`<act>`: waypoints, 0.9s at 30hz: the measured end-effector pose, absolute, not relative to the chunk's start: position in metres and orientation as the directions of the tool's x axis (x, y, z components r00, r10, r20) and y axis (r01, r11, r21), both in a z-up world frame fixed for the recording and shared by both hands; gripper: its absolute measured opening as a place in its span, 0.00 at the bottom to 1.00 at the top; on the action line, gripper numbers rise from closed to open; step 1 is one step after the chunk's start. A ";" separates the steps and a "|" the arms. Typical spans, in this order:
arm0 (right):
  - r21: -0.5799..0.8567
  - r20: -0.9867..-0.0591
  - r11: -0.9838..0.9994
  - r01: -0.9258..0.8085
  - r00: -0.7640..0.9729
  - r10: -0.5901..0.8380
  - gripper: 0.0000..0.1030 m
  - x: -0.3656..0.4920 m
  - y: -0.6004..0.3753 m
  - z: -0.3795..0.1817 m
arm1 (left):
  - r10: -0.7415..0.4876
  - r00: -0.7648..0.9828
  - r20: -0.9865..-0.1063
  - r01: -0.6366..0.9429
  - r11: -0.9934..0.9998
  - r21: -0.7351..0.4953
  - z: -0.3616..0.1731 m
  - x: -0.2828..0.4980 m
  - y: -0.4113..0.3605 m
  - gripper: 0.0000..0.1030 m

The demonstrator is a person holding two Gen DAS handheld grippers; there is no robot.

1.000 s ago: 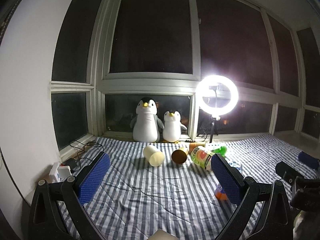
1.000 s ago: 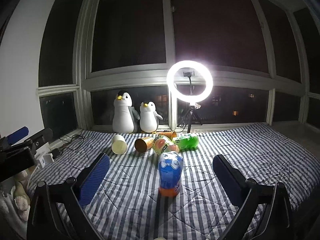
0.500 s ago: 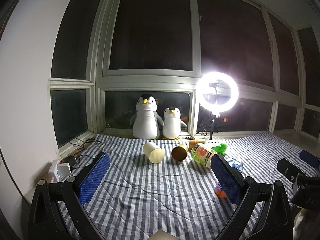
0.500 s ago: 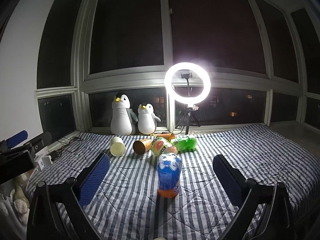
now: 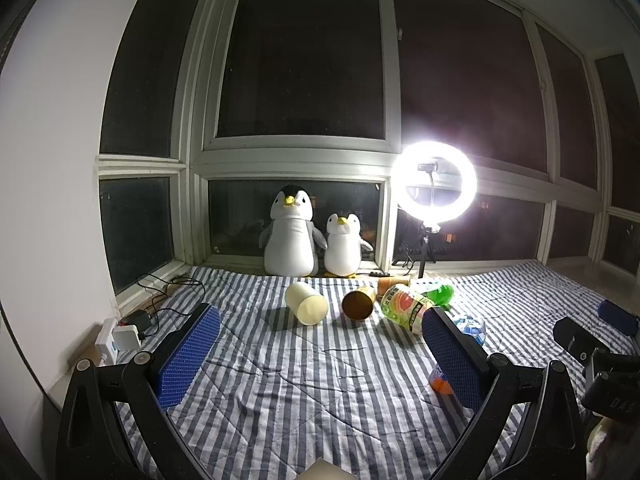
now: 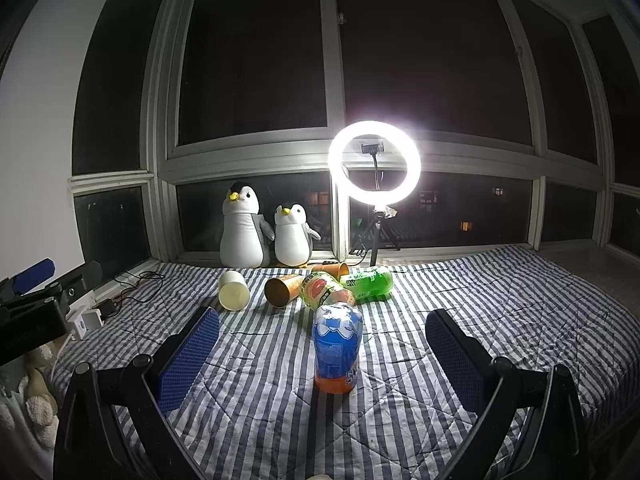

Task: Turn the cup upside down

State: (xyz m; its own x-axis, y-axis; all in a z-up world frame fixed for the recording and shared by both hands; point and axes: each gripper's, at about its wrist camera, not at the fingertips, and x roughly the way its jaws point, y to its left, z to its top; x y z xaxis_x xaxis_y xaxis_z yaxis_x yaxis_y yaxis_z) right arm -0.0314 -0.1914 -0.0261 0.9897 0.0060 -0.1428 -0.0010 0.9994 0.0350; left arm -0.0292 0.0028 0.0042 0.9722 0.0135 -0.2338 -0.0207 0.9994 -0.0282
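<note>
A cream cup [image 5: 306, 303] [image 6: 233, 290] lies on its side on the striped blanket, its flat end towards me. Beside it on the right lies an orange cup [image 5: 358, 303] [image 6: 283, 289], its dark mouth facing me. A third orange cup [image 5: 392, 281] [image 6: 331, 269] lies behind the bottles. My left gripper [image 5: 318, 330] is open, well short of the cups, nothing between its blue pads. My right gripper [image 6: 322, 338] is open too, with an upright blue-labelled bottle [image 6: 337, 347] standing beyond the gap between its fingers.
A red-labelled bottle [image 5: 406, 307] [image 6: 325, 290] and a green bottle [image 5: 436, 291] [image 6: 370, 282] lie by the cups. Two plush penguins [image 5: 290, 237] [image 6: 242, 227] and a lit ring light [image 5: 435, 182] [image 6: 375, 162] stand at the window. Cables and a power strip [image 5: 122, 336] lie left.
Both views have tilted slightly, so the cups and bottles sit a little higher in frame than a second ago. Both grippers stay open and nothing on the blanket has moved.
</note>
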 end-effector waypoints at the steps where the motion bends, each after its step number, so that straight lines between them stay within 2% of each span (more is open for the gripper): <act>1: 0.034 -0.142 0.999 0.000 0.990 0.005 0.99 -0.032 -0.191 -0.026 | 0.013 0.972 -0.235 -0.020 0.999 -0.028 0.003 -0.029 0.002 0.99; 27: 0.036 -0.152 0.999 0.000 0.988 0.005 0.99 -0.030 -0.192 -0.028 | 0.012 0.971 -0.239 -0.019 0.999 -0.027 0.000 -0.027 0.000 0.99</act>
